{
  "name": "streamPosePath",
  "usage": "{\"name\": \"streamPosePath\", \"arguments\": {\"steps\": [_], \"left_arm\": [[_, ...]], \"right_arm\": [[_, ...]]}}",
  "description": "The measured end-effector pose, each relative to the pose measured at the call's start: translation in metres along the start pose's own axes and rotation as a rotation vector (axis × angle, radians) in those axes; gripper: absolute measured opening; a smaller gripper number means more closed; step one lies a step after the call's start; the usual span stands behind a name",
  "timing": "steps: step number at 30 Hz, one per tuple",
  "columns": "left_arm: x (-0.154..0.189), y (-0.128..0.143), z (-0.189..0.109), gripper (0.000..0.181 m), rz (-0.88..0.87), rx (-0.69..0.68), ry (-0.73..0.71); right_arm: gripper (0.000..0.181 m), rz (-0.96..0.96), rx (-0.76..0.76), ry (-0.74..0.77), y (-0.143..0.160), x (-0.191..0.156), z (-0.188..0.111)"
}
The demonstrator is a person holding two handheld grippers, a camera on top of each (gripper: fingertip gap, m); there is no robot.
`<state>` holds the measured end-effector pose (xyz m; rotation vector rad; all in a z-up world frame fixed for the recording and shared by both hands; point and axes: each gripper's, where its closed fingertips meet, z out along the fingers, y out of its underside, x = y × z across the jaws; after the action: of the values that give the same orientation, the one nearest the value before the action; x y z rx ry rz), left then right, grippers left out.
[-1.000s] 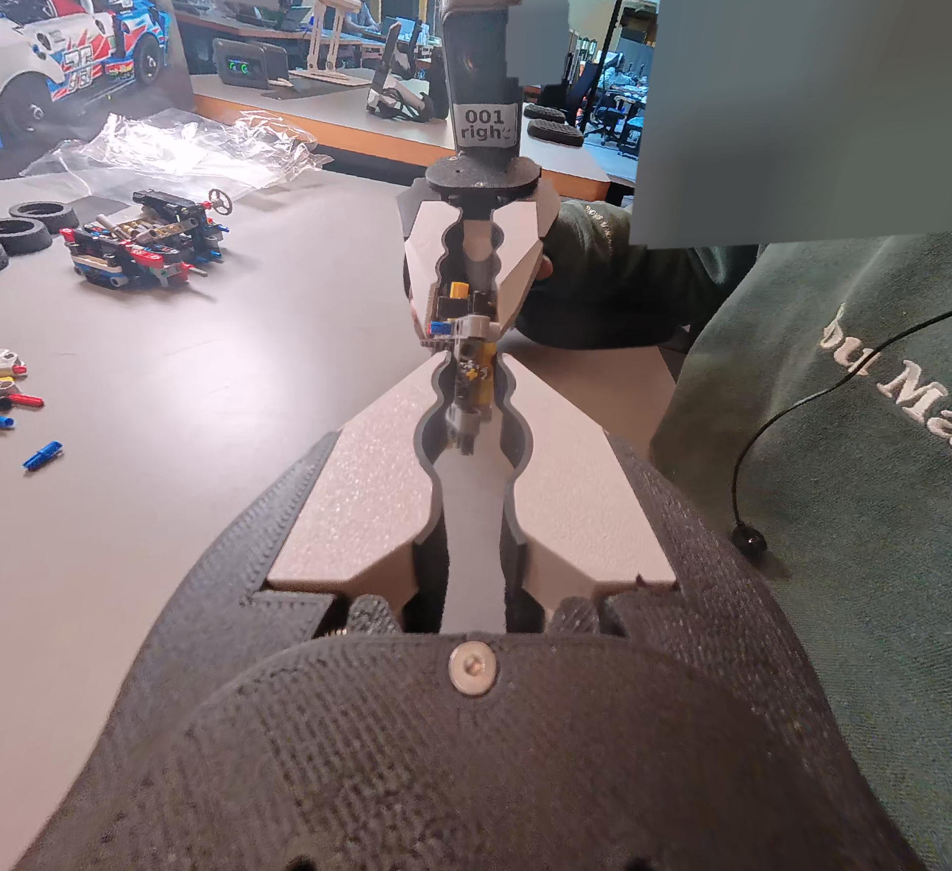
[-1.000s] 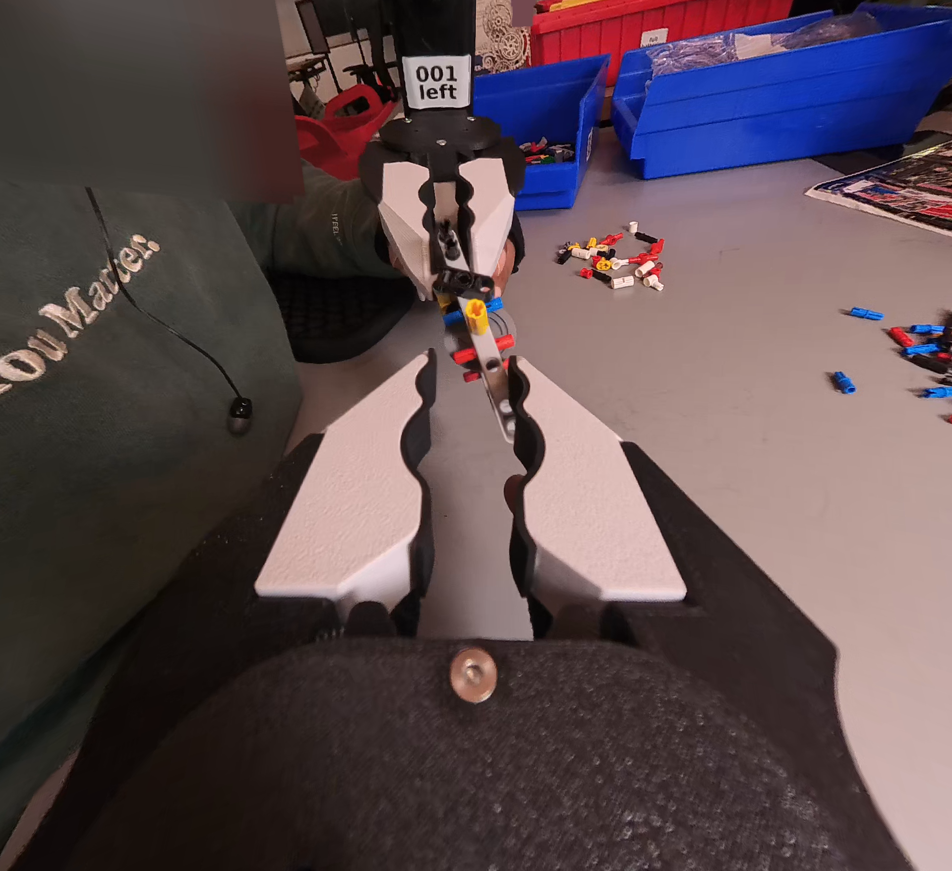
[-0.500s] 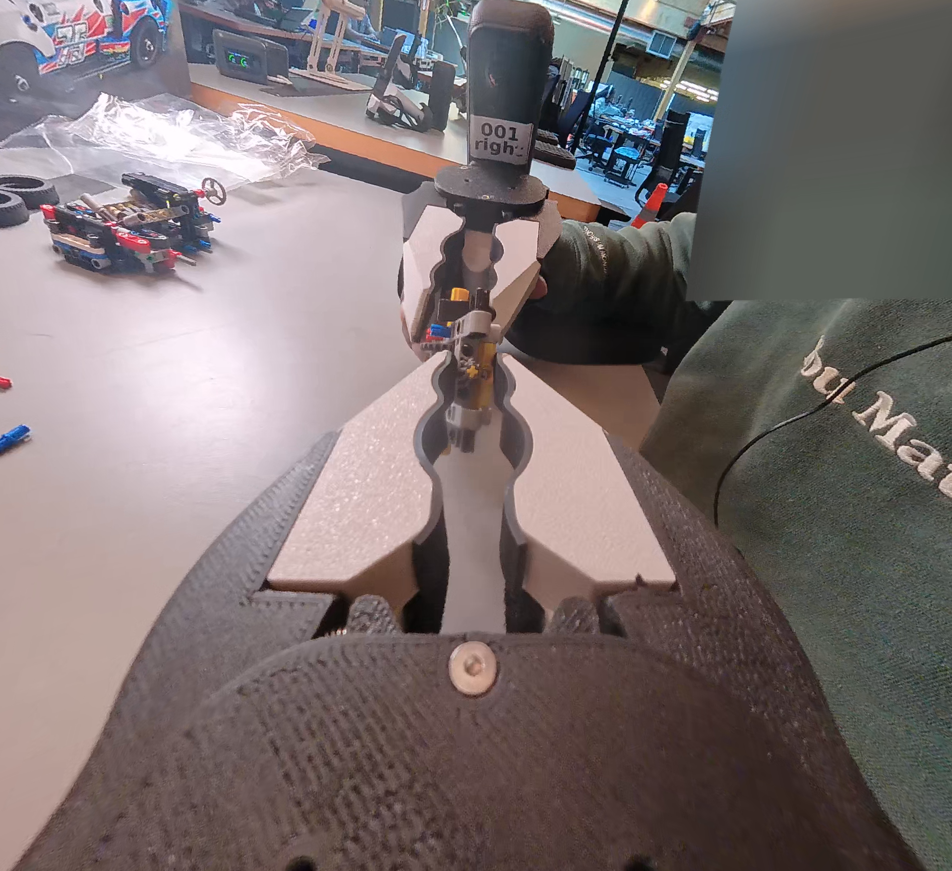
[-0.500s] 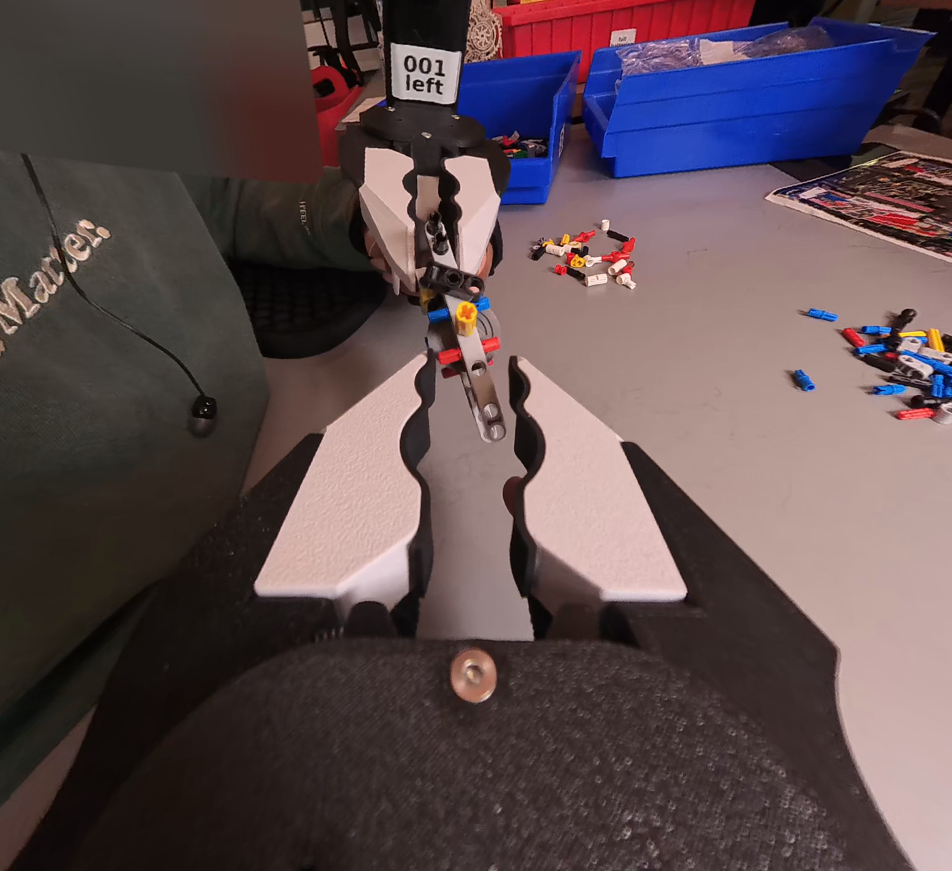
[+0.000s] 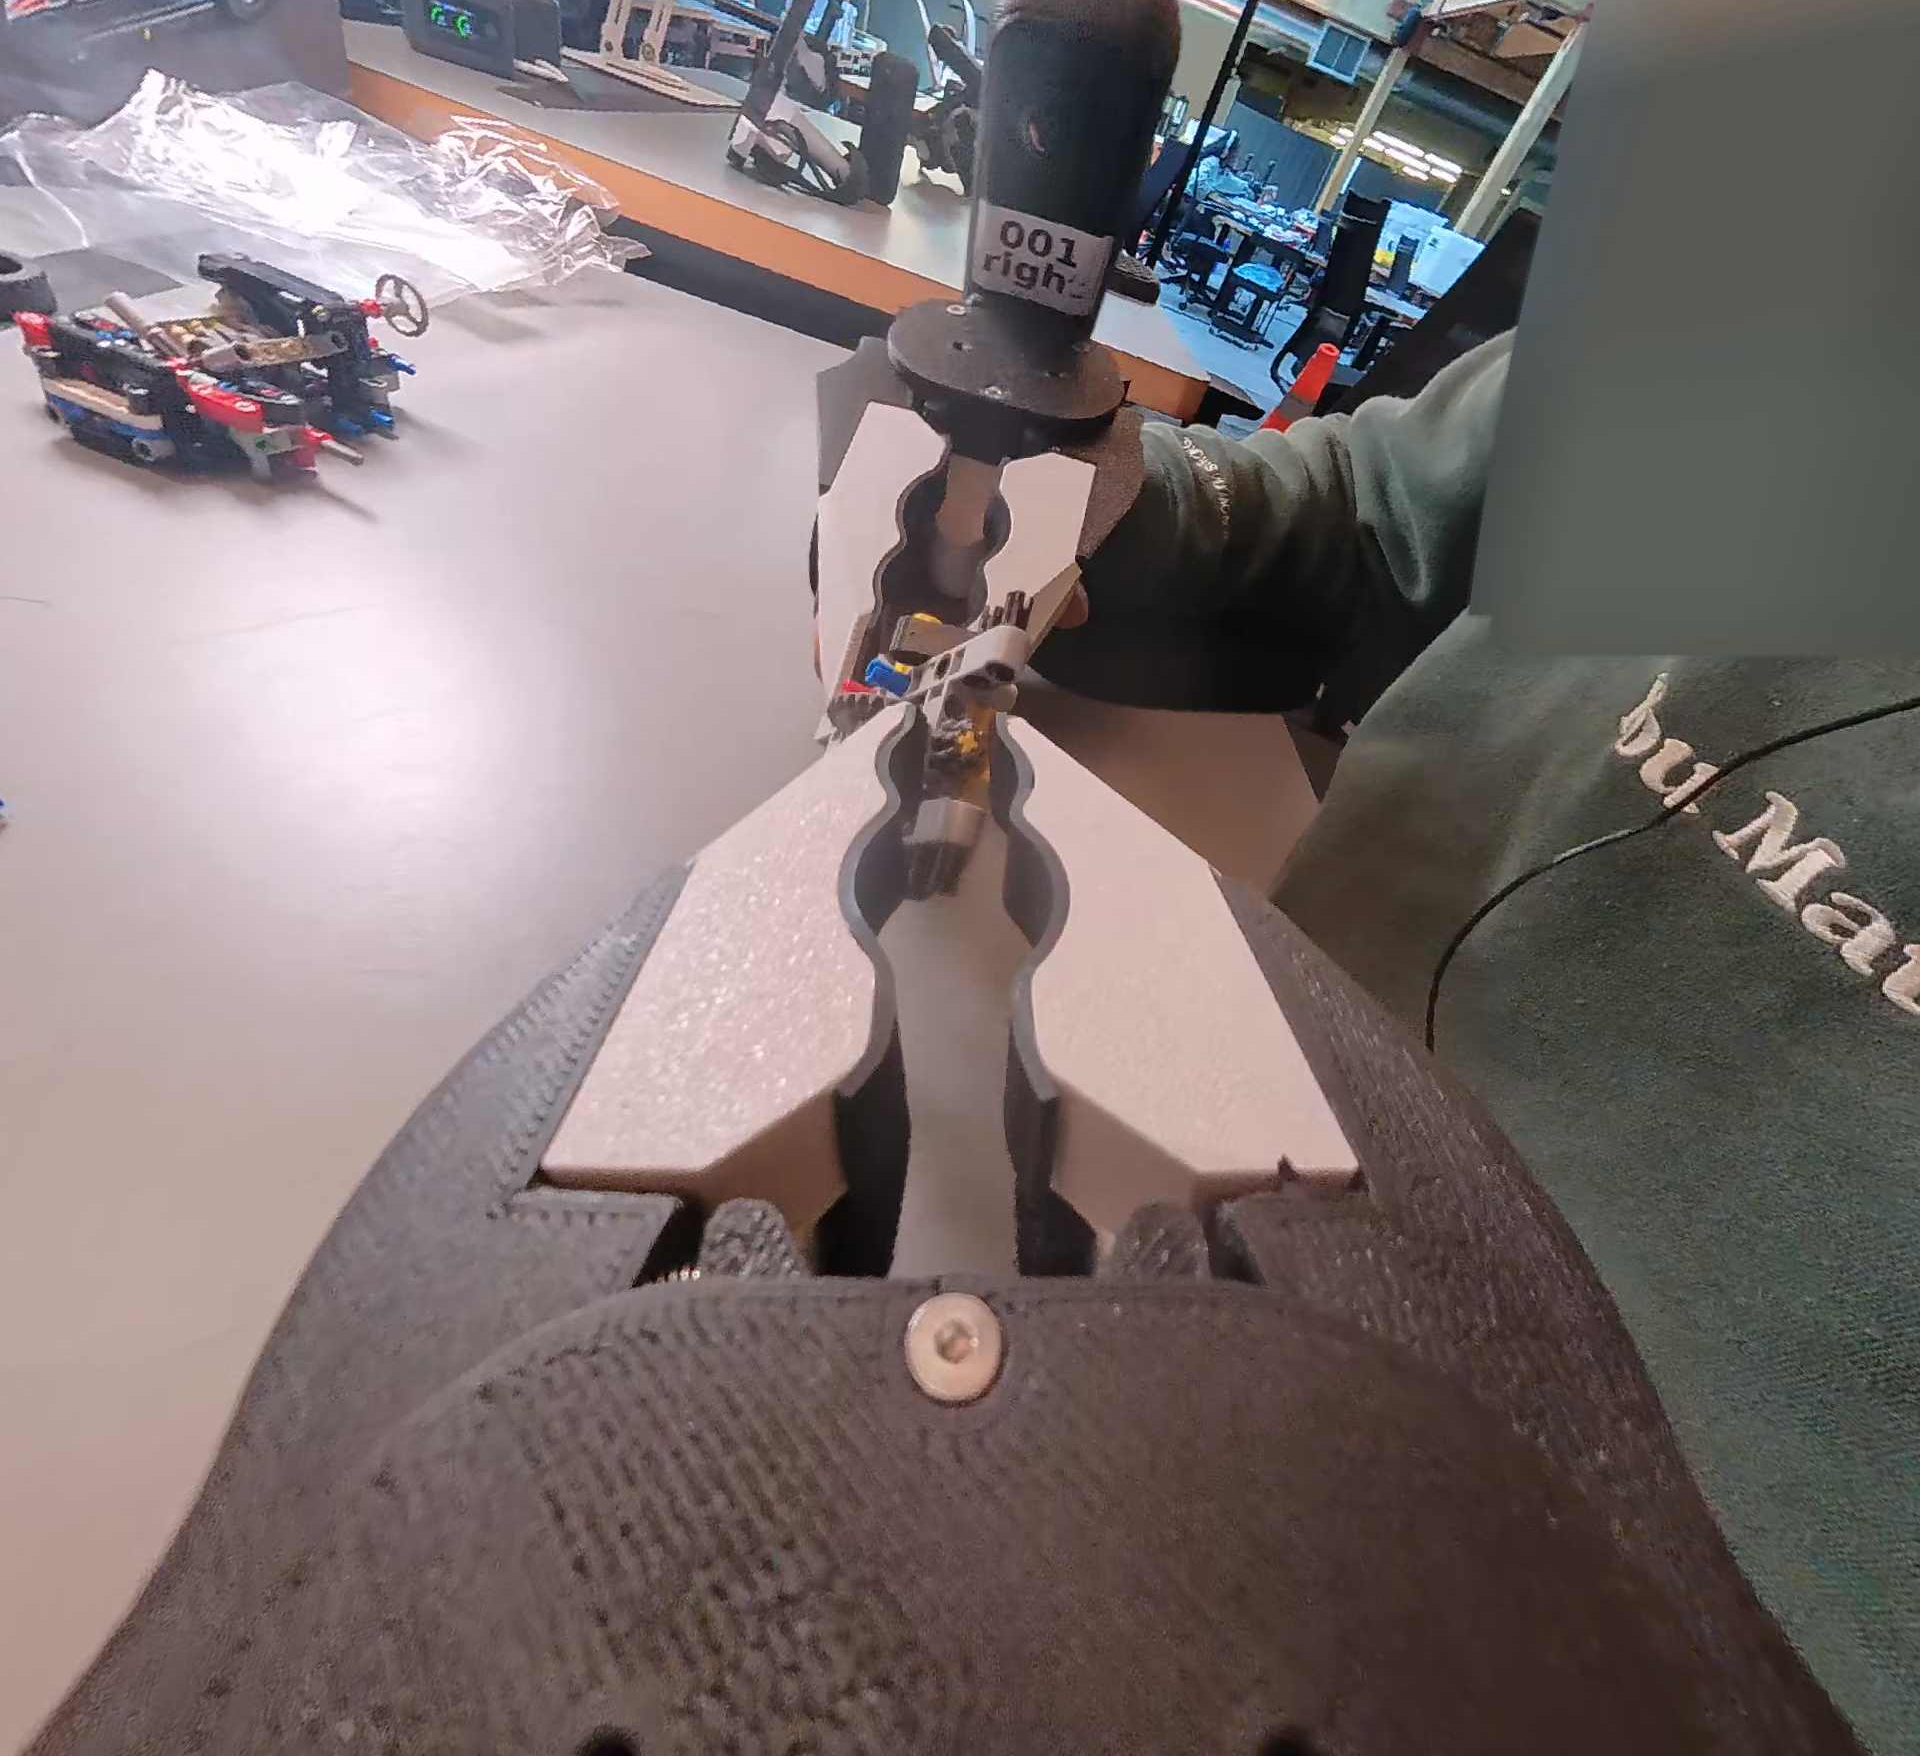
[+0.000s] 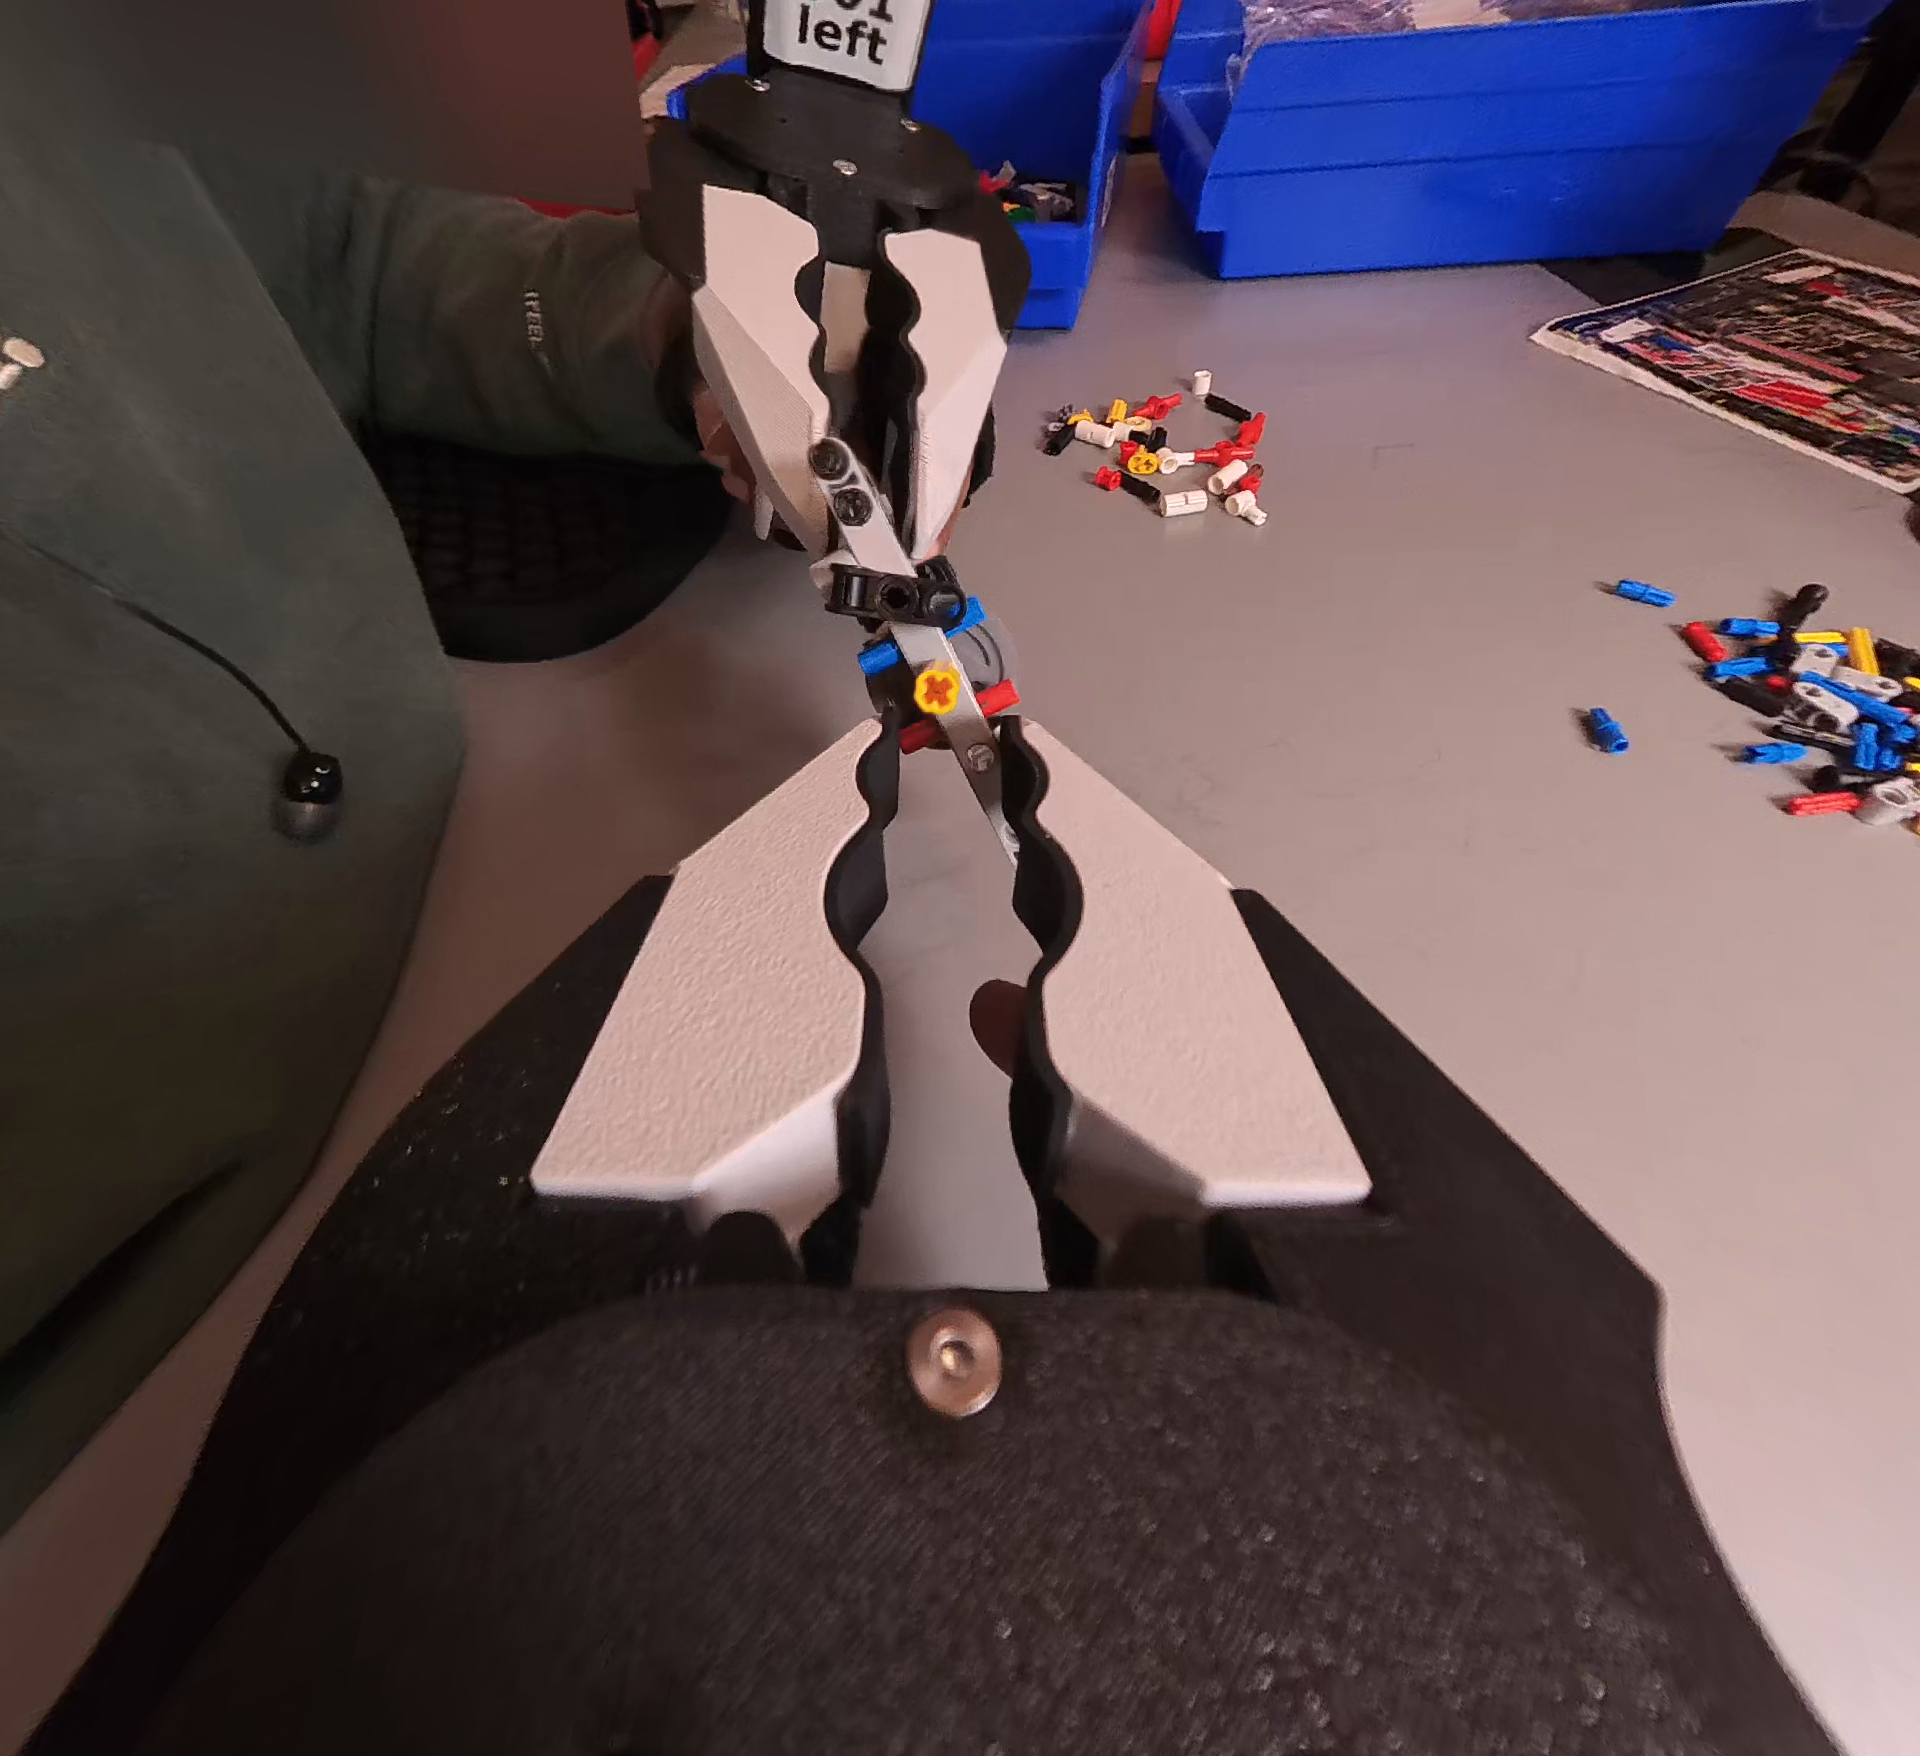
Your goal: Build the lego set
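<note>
Two grippers meet on one small sub-assembly point(image 6: 914, 657), held mid-air at 12 o'clock in both views. Left gripper point(image 5: 951, 750) clamps its far end; right gripper point(image 6: 951, 771) pinches the grey beam. Since 1.0 s ago we tilted it, likely to seat a joint. Contact point hidden; chassis point(image 5: 208, 381) sits at 10 o'clock.

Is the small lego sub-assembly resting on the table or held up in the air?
Held in the air. The lego sub-assembly spans between the left gripper and right gripper, both closed on it, with the grey table visible beneath.
</note>
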<state>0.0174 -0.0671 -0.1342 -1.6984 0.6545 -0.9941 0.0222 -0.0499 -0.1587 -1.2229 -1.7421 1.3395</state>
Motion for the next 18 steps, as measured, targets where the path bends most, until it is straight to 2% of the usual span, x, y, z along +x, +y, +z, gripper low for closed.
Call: {"name": "streamPosePath", "arguments": {"steps": [5, 10, 13, 18], "left_arm": [[-0.013, 0.007, -0.001, 0.009, -0.13, -0.017, -0.016], [-0.021, 0.015, 0.0, 0.008, -0.163, -0.039, -0.039], [-0.02, 0.014, -0.001, 0.01, -0.106, -0.051, -0.042], [-0.016, 0.019, -0.002, 0.016, 0.106, -0.148, -0.086]], "right_arm": [[0.017, 0.062, -0.075, 0.051, 0.013, 0.006, 0.009], [0.017, 0.117, -0.131, 0.055, 0.024, 0.008, 0.015], [0.017, 0.146, -0.149, 0.014, 0.025, 0.003, 0.015], [0.017, 0.15, -0.24, -0.031, 0.026, -0.005, 0.009]]}}
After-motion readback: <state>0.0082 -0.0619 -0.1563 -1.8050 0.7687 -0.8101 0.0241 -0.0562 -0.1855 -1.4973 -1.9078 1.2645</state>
